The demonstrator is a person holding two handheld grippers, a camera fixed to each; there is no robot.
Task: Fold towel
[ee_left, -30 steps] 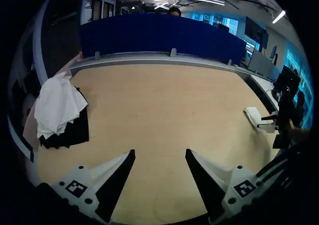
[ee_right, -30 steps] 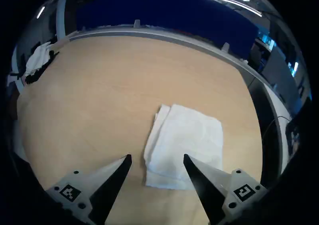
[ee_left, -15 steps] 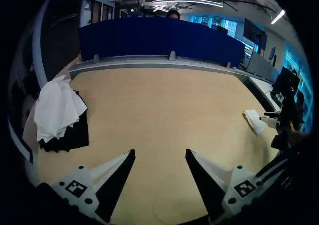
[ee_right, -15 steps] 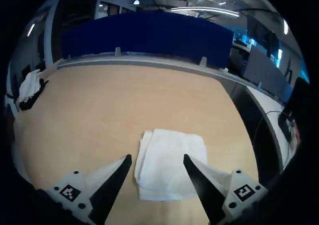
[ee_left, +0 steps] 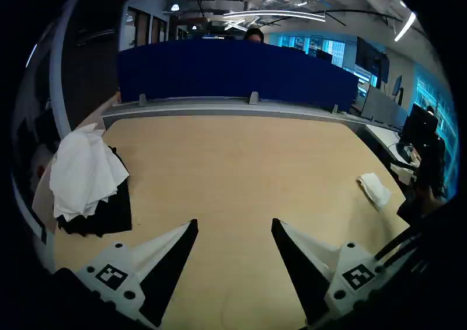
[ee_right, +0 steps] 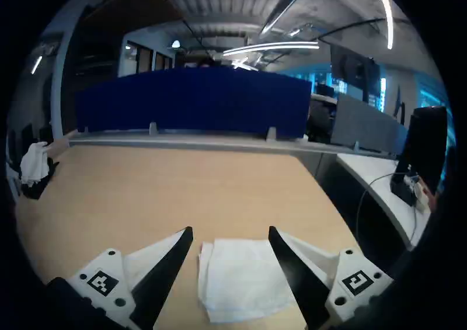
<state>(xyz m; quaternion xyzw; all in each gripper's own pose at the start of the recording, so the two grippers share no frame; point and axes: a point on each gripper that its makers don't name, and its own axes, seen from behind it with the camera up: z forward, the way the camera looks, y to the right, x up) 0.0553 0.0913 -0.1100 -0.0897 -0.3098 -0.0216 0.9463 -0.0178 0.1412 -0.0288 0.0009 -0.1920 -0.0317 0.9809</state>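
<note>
Towel (ee_right: 245,277) lies folded flat on the surface (ee_right: 146,195), at 6 o'clock in right gripper view. Right hand-held gripper (ee_right: 229,229) is wide open above it and grips nothing, so the fold looks done. Left hand-held gripper (ee_left: 233,222) is also wide open and empty, parked over bare surface. Left gripper view shows the cloth pile (ee_left: 84,166) large at 9 o'clock and the towel small at 3 o'clock.

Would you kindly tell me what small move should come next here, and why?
Probably swing the left gripper toward the crumpled white cloth near the edge of the table. The folded towel lies flat by the right gripper, and both grippers stand open holding nothing, so that one looks finished and the heap seems next.
</note>
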